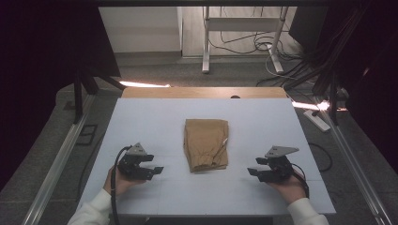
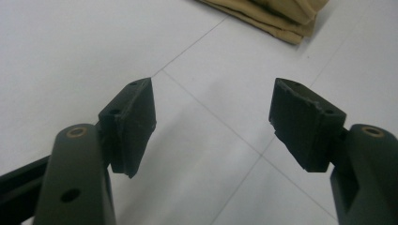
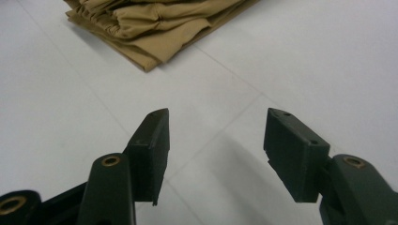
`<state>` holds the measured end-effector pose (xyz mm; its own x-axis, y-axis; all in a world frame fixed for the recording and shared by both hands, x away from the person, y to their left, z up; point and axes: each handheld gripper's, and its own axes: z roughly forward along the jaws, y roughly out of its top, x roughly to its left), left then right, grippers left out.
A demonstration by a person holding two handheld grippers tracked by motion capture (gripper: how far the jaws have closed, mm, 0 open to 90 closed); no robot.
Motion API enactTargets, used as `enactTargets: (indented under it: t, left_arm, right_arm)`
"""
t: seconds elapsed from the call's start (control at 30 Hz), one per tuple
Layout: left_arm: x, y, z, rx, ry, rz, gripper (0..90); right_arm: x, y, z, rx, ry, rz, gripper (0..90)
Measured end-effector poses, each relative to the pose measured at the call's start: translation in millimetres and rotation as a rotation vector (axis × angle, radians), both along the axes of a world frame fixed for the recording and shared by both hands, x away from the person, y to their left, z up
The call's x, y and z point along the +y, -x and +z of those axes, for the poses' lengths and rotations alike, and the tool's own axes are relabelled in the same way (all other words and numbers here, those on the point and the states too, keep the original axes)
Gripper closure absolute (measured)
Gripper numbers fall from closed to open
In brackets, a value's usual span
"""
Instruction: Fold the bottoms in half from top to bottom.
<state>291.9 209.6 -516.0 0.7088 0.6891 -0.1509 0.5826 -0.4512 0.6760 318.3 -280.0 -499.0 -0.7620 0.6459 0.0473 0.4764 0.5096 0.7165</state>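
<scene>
Two open grippers flank a folded tan cloth [image 1: 206, 145] at the middle of our white table [image 1: 150, 117].

We see the cloth lying flat in a neat stack of layers, its gathered, wrinkled edge toward the near side and a pale tag or string showing at its right edge. To its left, near but apart from it, our left gripper [image 1: 156, 170] rests low over the table with its jaws spread and nothing between them; in the left gripper view the cloth's corner sits far ahead. To its right, at about the same remove, our right gripper [image 1: 254, 172] points inward, its jaws likewise apart and bare. A hand in a white sleeve [image 1: 94, 210] holds each tool from the table's near edge.
</scene>
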Motion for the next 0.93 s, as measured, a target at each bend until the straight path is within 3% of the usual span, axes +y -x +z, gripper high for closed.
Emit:
enactTargets:
  t: [0.27, 0.93]
  left_arm:
    - [5.9, 6.7, -1.0, 0.002, 0.019, 0.008, 31.4]
    - [7.4, 6.3, -0.9, -0.001, 0.034, 0.017, 31.1]
  right_arm:
    - [-12.7, 6.7, -1.2, 0.001, -0.017, -0.020, 41.7]
    - [-11.9, 6.6, -1.5, -0.001, -0.016, 0.001, 41.2]
